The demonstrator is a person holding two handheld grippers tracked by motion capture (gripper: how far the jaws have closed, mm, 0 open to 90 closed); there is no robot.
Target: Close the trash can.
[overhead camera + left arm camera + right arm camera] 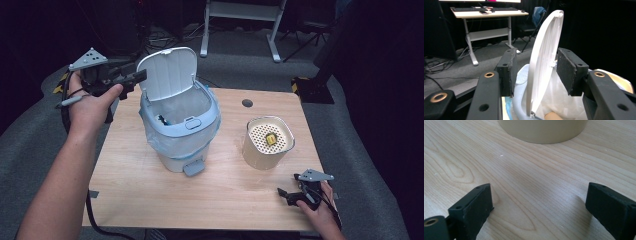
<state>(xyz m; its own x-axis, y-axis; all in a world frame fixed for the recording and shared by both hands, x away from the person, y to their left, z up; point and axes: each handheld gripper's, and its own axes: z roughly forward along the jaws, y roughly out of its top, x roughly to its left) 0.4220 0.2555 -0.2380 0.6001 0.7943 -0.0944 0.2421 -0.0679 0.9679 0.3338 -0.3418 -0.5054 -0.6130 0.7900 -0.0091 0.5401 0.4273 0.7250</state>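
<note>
A white pedal bin (pixel 180 135) with a plastic liner stands at the middle left of the wooden table (pixel 225 200). Its lid (pixel 167 72) is raised upright. My left gripper (pixel 136 78) is held level at the lid's left edge. In the left gripper view the lid (pixel 544 50) stands edge-on between the pads of the left gripper (pixel 536 66), with a gap at the left pad, so the jaws are open. My right gripper (pixel 288 194) rests low near the table's front right, open and empty (pixel 539 205), facing a beige round container (pixel 544 130).
The beige container (pixel 268 142) has a perforated top with a small yellow piece (pixel 271 139) on it. The bin's pedal (pixel 194 168) juts toward me. Something blue (pixel 162 120) lies inside the bin. A desk frame (pixel 240 20) and cables are on the floor behind.
</note>
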